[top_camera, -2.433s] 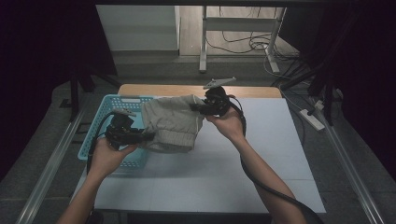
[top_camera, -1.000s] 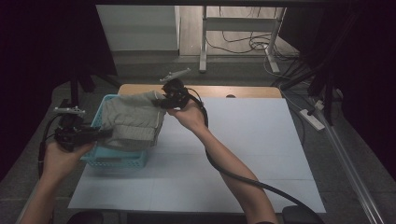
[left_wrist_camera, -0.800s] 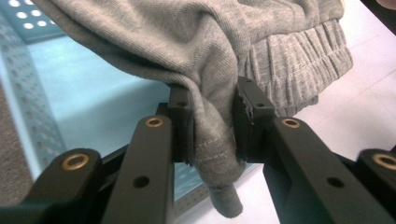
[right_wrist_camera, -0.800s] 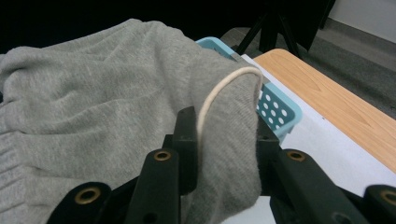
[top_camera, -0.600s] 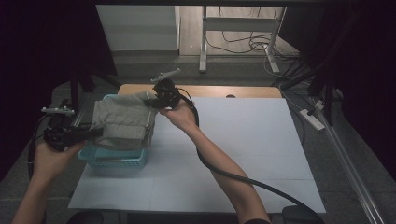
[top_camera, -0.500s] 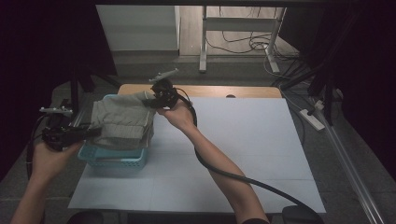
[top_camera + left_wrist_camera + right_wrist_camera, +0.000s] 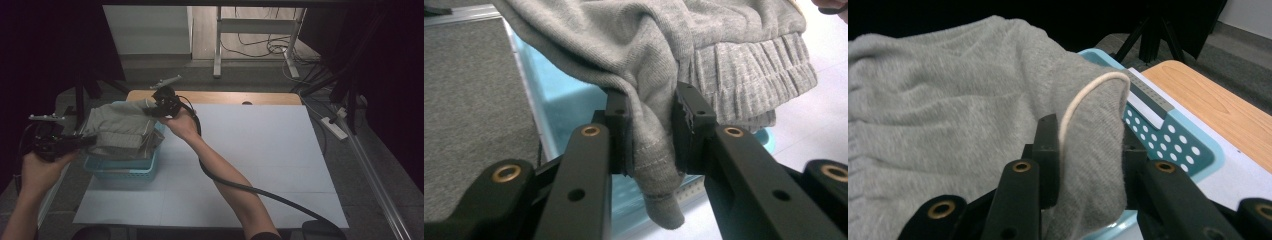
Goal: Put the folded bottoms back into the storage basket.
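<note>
Both claws hold the grey garment stretched crosswise over the basket.

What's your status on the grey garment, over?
Left gripper and right gripper both shut on grey garment. Garment stretched above blue basket. Nothing in the way.

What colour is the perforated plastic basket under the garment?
Light blue plastic basket, with round white-looking holes, clearest in the right gripper view.

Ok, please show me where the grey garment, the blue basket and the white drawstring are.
grey garment (image 7: pixel 122 131), high view, middle of the folded cloth.
blue basket (image 7: pixel 121 173), high view, its near wall.
white drawstring (image 7: pixel 1079 102), right gripper view, the curve of the cord.
</note>
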`<control>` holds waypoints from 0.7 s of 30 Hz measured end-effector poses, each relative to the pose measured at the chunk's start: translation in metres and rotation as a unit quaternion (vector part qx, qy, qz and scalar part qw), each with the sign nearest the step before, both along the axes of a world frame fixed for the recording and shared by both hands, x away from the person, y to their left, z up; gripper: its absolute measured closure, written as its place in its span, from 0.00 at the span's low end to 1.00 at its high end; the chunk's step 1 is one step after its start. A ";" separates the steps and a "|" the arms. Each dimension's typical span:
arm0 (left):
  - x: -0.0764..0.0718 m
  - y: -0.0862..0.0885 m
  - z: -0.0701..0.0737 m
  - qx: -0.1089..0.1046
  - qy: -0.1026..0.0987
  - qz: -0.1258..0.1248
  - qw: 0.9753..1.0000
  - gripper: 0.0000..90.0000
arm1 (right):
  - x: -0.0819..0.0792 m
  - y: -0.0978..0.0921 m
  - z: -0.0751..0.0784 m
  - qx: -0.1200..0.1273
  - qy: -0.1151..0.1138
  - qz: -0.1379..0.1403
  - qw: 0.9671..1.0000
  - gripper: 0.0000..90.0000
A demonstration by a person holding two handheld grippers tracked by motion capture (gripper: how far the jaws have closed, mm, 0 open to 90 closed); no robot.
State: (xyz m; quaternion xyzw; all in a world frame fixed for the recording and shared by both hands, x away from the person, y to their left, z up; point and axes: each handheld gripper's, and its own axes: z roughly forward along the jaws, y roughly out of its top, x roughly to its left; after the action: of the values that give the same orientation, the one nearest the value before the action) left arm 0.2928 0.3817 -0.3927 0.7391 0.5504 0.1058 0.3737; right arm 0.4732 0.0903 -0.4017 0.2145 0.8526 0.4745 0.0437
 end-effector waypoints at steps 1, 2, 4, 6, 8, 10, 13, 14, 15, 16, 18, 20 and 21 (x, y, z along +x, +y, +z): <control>-0.001 0.002 0.000 0.000 0.000 0.001 1.000 0.79 | 0.000 0.001 -0.001 -0.001 -0.001 0.001 1.000 0.78; -0.001 0.003 0.000 0.001 0.000 0.002 1.000 0.79 | 0.000 0.002 -0.002 0.000 0.002 0.001 1.000 0.78; -0.002 0.006 0.000 0.003 0.001 0.005 1.000 0.79 | 0.000 0.005 -0.004 -0.001 0.006 0.003 1.000 0.78; -0.003 0.007 -0.002 0.004 0.002 0.008 1.000 0.79 | -0.001 0.009 -0.005 -0.003 0.003 0.003 1.000 0.78; -0.002 0.009 -0.006 0.003 0.005 0.011 1.000 0.79 | -0.001 0.013 -0.007 -0.007 -0.003 0.003 1.000 0.78; -0.001 0.009 -0.011 0.004 0.006 0.011 1.000 0.79 | -0.002 0.016 -0.009 -0.013 -0.006 0.001 1.000 0.78; 0.004 0.007 -0.023 0.005 0.005 0.009 1.000 0.79 | -0.001 0.017 -0.016 -0.025 -0.013 -0.004 1.000 0.78; 0.005 0.006 -0.026 0.006 0.007 0.008 1.000 0.79 | 0.001 0.017 -0.019 -0.028 -0.013 -0.008 1.000 0.78; 0.008 0.005 -0.030 0.008 0.010 0.006 1.000 0.79 | 0.002 0.017 -0.021 -0.029 -0.013 -0.009 0.999 0.78; 0.010 0.004 -0.034 0.009 0.012 0.006 1.000 0.79 | 0.003 0.017 -0.023 -0.032 -0.014 -0.013 0.999 0.78; 0.013 0.002 -0.040 0.010 0.014 0.006 1.000 0.79 | 0.005 0.017 -0.027 -0.042 -0.011 -0.014 0.999 0.78; 0.017 -0.001 -0.046 0.017 0.011 0.006 1.000 0.78 | 0.008 0.018 -0.032 -0.049 -0.014 -0.022 0.998 0.78; 0.018 -0.003 -0.049 0.022 0.010 0.004 1.000 0.78 | 0.009 0.019 -0.034 -0.052 -0.014 -0.024 0.998 0.78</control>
State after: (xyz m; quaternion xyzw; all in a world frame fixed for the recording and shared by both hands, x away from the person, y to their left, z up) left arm 0.3109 0.3792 -0.4417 0.7461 0.5544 0.1125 0.3513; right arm 0.4820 0.1091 -0.4354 0.2260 0.8700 0.4312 0.0782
